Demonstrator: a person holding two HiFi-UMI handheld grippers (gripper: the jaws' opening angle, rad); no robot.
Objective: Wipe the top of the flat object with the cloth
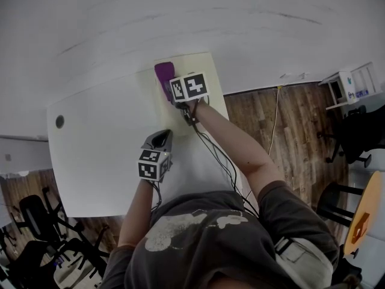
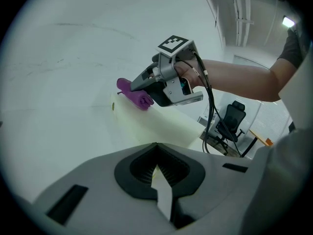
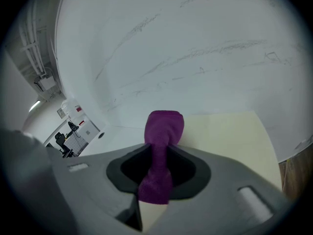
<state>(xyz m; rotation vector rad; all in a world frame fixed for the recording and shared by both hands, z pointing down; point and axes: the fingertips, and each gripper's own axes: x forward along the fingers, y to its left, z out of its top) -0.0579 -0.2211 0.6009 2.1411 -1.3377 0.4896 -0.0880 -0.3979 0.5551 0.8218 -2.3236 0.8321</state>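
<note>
Cloth work at a white counter [image 1: 102, 149]: the right gripper [image 1: 169, 89] holds a folded purple cloth [image 1: 163, 72] down on a pale yellow flat board [image 1: 207, 71].

The right gripper's fingers are clenched on the cloth. Its rolled free end pokes out past them and lies at the board's far left corner. The board lies flat at the counter's far right corner. The left gripper [image 1: 159, 138] is held over bare counter on the person's side of the board, apart from it, with its fingers pressed together and nothing between them.
</note>
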